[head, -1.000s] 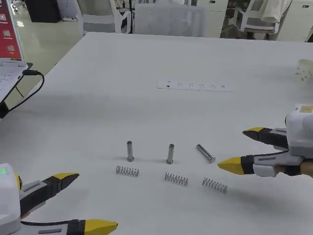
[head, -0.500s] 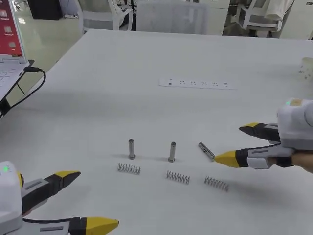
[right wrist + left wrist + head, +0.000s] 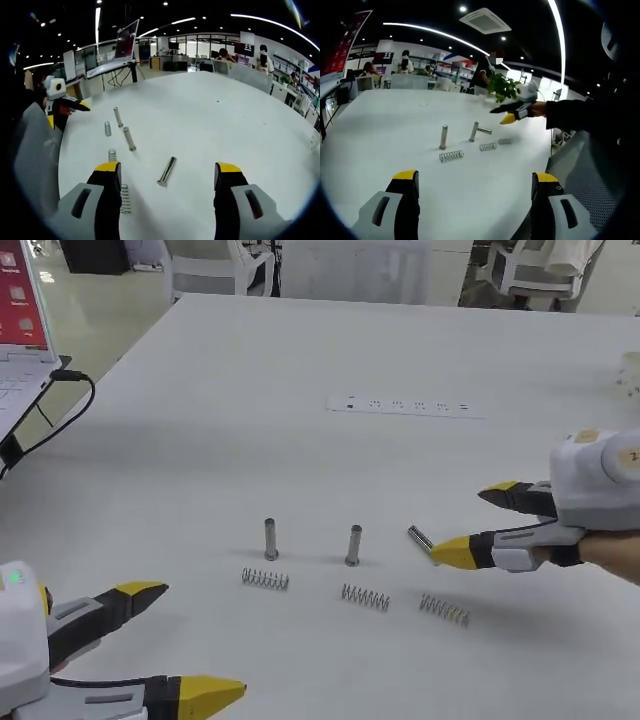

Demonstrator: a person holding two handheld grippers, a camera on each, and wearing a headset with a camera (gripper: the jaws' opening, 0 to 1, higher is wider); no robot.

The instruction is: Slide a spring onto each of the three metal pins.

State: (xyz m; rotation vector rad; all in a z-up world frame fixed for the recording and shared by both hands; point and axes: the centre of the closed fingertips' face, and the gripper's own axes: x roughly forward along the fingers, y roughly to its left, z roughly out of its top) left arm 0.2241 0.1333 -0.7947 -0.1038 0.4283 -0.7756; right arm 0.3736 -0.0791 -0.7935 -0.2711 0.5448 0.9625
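On the white desk (image 3: 300, 370), centre of the frame: left pin (image 3: 270, 539) and middle pin (image 3: 354, 545) upright, third pin (image 3: 420, 538) lying flat to their right. Just below, in a row: left spring (image 3: 265, 579), middle spring (image 3: 365, 597), right spring (image 3: 444, 610), all lying loose, apart from the pins. At the right edge, right gripper (image 3: 472, 523), jaws spread, lower yellow tip just beside the third pin. At lower left, left gripper (image 3: 198, 640), jaws apart, well clear of the springs. Above centre, power strip (image 3: 405, 406); upper left, laptop (image 3: 20, 360) with black cable (image 3: 88, 405).
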